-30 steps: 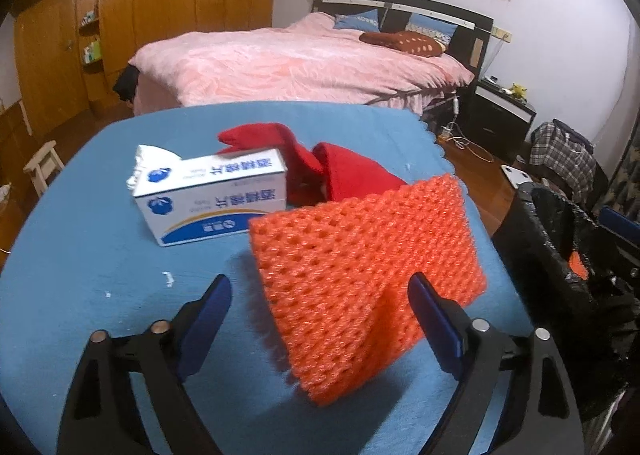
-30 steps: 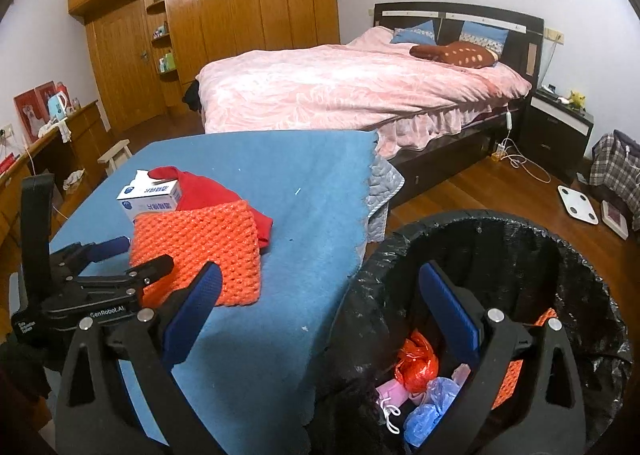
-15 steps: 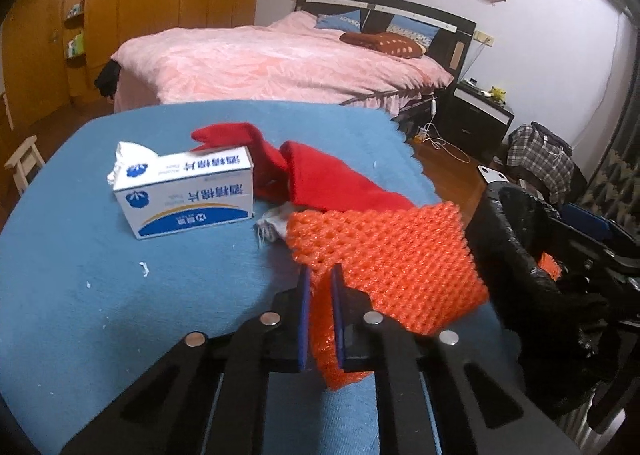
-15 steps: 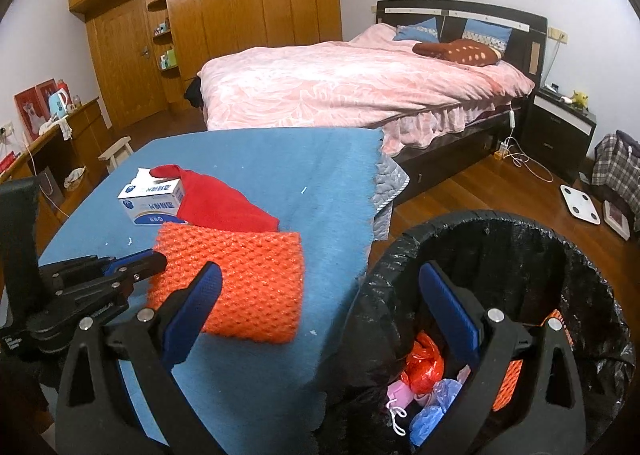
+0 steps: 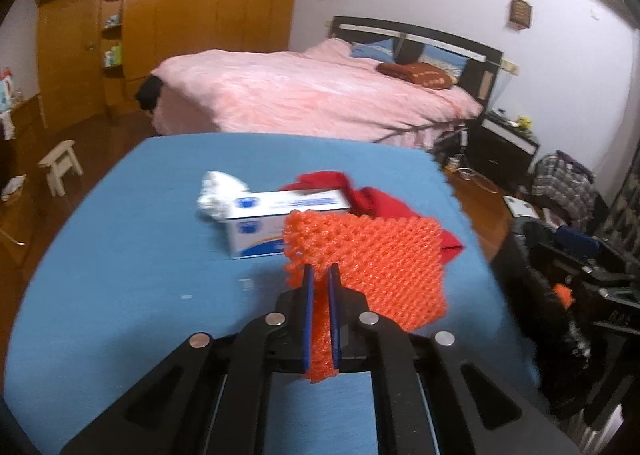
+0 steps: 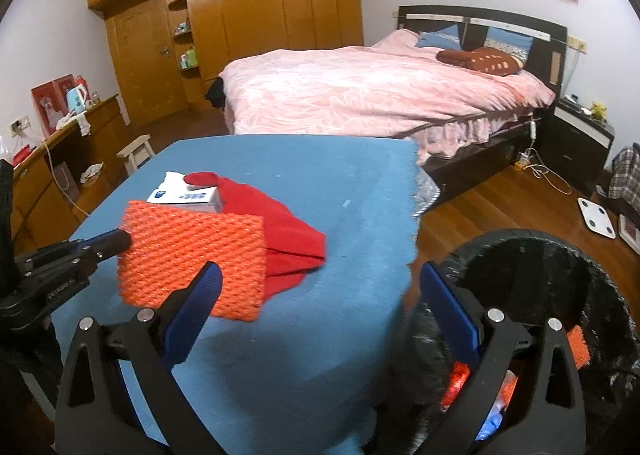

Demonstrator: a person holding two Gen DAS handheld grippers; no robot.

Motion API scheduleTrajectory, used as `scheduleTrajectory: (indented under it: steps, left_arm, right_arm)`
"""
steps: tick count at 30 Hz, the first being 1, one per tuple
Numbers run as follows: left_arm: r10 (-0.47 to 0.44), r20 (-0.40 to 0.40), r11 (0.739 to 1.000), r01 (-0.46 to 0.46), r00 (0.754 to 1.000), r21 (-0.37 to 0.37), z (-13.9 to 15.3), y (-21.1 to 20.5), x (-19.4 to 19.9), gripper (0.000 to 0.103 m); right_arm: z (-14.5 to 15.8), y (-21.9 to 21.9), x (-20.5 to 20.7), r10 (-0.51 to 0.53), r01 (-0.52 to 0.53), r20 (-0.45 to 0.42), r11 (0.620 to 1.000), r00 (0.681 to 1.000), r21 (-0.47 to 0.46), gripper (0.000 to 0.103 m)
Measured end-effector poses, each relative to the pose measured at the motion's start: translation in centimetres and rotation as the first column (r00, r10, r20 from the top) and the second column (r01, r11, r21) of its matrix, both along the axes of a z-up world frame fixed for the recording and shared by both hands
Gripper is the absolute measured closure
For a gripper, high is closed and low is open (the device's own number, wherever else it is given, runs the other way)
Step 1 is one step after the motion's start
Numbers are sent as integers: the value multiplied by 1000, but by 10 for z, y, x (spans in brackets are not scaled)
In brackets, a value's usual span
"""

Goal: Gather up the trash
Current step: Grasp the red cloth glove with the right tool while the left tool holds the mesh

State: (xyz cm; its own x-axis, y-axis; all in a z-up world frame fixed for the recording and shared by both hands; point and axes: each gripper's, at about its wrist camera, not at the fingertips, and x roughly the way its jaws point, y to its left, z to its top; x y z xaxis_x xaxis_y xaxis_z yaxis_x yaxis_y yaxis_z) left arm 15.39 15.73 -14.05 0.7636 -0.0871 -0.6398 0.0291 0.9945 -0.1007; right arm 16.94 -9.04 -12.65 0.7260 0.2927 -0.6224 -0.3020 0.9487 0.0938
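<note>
Orange foam mesh sleeve (image 5: pixel 372 267) lifted clear of the blue-covered table (image 5: pixel 132 255).

The left gripper (image 5: pixel 320 275) clamps one edge of the sleeve; the right gripper (image 6: pixel 316 295) hangs wide open and empty beside the black-lined trash bin (image 6: pixel 560 255), which already holds scraps. A white-and-blue tissue box (image 5: pixel 276 227) and red cloth (image 6: pixel 288 231) remain on the table.

An orange foam net sheet (image 5: pixel 372 259) is held upright by one edge, lifted clear of the blue surface. A black-lined trash bin (image 6: pixel 532 255) stands just beside the table edge, with coloured scraps seen inside
</note>
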Motion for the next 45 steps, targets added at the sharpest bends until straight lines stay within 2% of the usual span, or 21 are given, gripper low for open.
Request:
scheduleTrajectory:
  steps: [7,9,10,11,13,14,21,25,27,32,35,42,45]
  left_arm:
    - [60,-61,998,-60,996,17,-20,31,-2,93]
    - [65,-64,998,-64,996,16,-22,34,-4,74]
    - [71,-61,997,-70,996,17,-21,35,-5,48]
    - [75,-53,997,-74,996,19,-21,34,-6,36]
    - [64,-40,998,-64,997,23,-23,34,-5,34]
    - [59,-55,998,-57,997,27,-26,33,-2,29]
    - [36,-121,999,-37,992,-4,-45,28,16,22]
    - [20,-197,1000,-20,980,2,-60,26,25,22]
    - [20,-206,1000,-22,978,-12,-62,28,27,24]
    - [-37,-191,999,36,981,-11,-60,16,24,61]
    - [-58,-187,998,54,981,-24,-60,12,25,77]
    - [-49,-155,998,42,987,-44,-53,15,24,83]
    - [-19,-124,999,15,992,-32,-46,21,20,83]
  right_arm:
    - [-10,28,9,40,-40,-18,999,999,-5,7]
    - [-12,33,11,46,-47,-22,999,999,-11,7]
    - [-14,36,12,47,-47,-23,999,999,-13,7]
    - [-15,38,13,47,-47,-25,999,999,-15,7]
    - [-17,40,15,45,-45,-29,999,999,-19,7]
    - [-18,41,17,43,-44,-29,999,999,-22,7]
    - [-23,44,26,32,-33,-32,999,999,-33,7]
    - [-26,45,34,22,-23,-37,999,999,-25,7]
    - [-28,47,37,22,-23,-38,999,999,-27,7]
    - [-32,55,51,27,-29,-45,999,999,-26,7]
    - [-36,60,59,33,-34,-53,999,998,-30,7]
    - [-43,73,79,59,-60,-86,998,995,-12,7]
    - [-41,76,82,65,-66,-88,998,994,-8,13]
